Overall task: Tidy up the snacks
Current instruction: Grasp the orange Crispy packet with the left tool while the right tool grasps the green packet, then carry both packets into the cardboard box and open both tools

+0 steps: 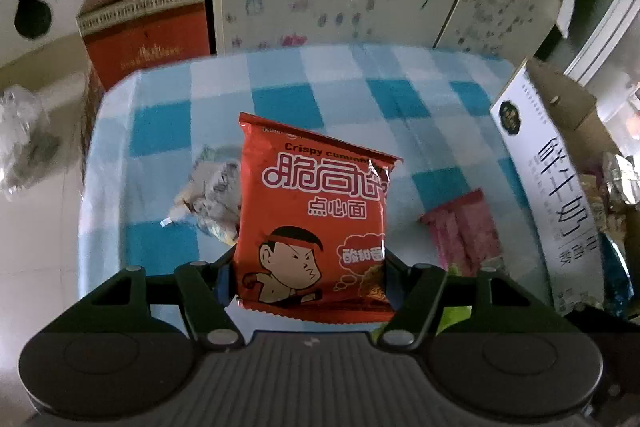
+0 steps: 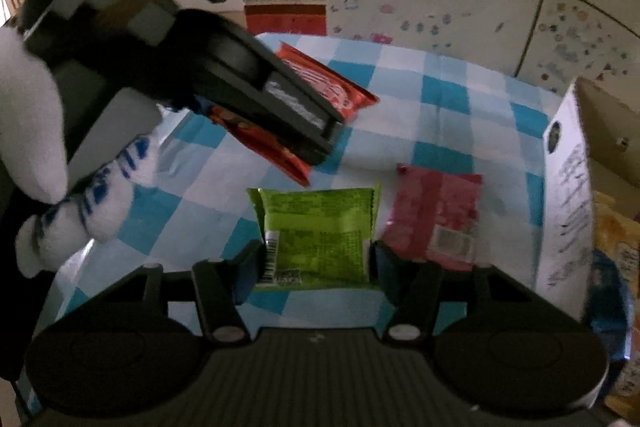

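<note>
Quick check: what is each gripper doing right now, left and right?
Left gripper: shut on the orange snack packet, lifted off the table.
Right gripper: shut on the green snack packet.

Green snack packet between right claw fingers, above blue-checked tablecloth.

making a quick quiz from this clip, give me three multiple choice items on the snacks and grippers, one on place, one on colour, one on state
1. Where does the pink packet lie, seen from the right wrist?
A. right of the green packet
B. under the orange packet
C. inside the white carton

2. What colour is the packet in the right gripper?
A. blue
B. green
C. orange

3. How is the left gripper?
A. open, nothing between its fingers
B. shut on the orange packet
C. out of view

Answers: A, it lies on the checked cloth beside the green one; B, green wrapper between the fingers; B, fingers press both edges.
</note>
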{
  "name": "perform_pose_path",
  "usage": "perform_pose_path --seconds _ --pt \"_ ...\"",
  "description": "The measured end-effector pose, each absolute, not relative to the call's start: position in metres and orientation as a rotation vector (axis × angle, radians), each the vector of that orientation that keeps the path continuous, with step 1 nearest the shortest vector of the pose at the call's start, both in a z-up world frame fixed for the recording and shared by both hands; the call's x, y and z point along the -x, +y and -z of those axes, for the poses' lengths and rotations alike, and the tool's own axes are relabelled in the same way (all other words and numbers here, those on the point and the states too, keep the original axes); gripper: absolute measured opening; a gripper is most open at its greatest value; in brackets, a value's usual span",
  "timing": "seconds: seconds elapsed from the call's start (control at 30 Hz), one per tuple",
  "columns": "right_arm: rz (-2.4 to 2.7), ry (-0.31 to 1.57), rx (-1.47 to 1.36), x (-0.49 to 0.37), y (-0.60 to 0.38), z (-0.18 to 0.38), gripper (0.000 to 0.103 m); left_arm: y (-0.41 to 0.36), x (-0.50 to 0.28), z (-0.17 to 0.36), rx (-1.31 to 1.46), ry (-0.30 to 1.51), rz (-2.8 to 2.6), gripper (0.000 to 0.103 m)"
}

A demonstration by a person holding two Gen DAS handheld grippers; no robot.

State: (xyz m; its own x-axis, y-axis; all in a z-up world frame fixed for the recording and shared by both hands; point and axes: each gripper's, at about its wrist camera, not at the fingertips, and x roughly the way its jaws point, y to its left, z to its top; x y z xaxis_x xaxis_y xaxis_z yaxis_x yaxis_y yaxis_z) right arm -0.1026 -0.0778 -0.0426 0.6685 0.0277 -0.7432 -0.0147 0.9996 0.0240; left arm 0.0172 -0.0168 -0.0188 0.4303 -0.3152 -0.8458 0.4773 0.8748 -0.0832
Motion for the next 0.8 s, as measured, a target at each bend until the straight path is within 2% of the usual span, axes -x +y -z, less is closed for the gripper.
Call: perform_pose_path --seconds 0.8 --pt "0.059 0.68 -0.126 0.153 -0.115 -0.031 0.06 0.014 0.021 -0.016 -0.077 0.914 0.395 0.073"
